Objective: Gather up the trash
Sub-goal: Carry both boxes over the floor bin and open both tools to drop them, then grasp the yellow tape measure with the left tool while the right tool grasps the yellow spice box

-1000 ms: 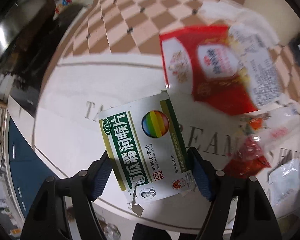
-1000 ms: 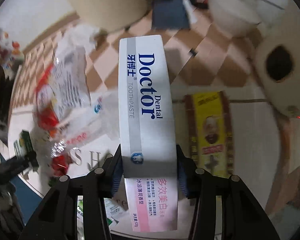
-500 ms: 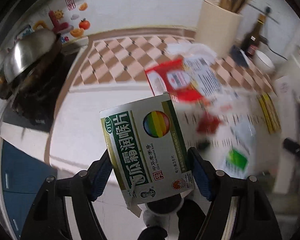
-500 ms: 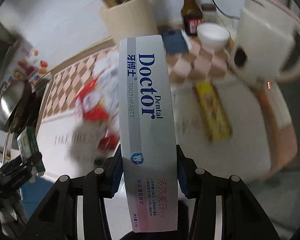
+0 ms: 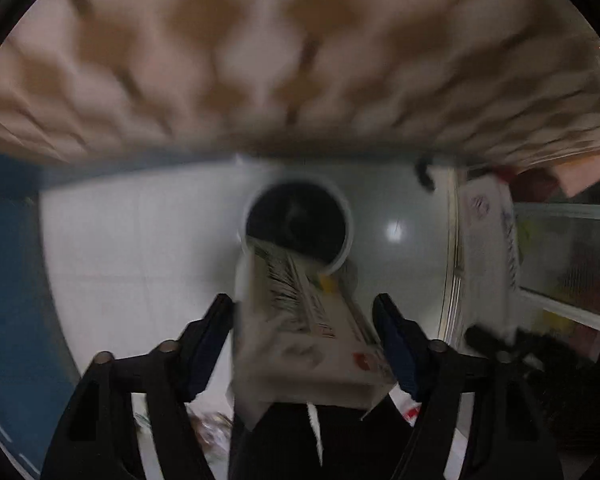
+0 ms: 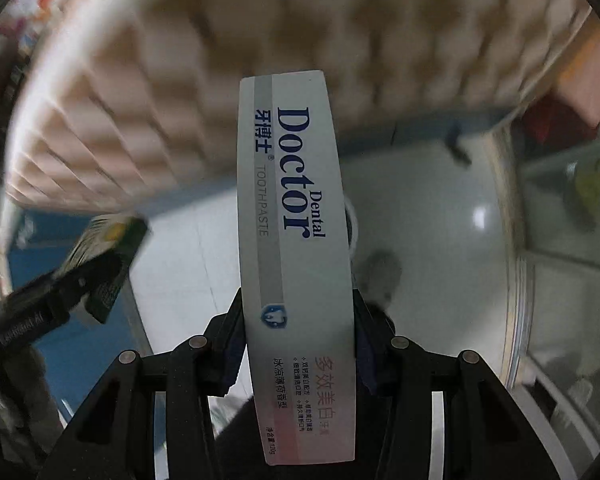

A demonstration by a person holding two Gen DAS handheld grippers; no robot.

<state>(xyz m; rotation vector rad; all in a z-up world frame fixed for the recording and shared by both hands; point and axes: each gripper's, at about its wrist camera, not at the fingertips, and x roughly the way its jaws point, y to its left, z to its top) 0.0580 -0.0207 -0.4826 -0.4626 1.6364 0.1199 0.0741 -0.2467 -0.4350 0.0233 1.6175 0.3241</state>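
In the left wrist view my left gripper (image 5: 306,332) points down at a round white bin (image 5: 298,224) with a dark inside on the floor. The green and white medicine box (image 5: 304,320) sits tilted and blurred between the jaws, which stand slightly apart from its sides. In the right wrist view my right gripper (image 6: 300,340) is shut on the long white Doctor toothpaste box (image 6: 294,216), which hides most of the bin. The left gripper with the medicine box (image 6: 100,264) shows at the left there.
The checkered counter front (image 5: 300,60) fills the top of both views. The pale tiled floor (image 5: 140,260) lies below. A blue cabinet face (image 5: 8,280) is at the left. A glass door with a metal frame (image 5: 560,260) is at the right.
Both grippers have swung from the countertop down toward the floor bin, carrying their boxes. The medicine box now sits tilted and loose between the left jaws.
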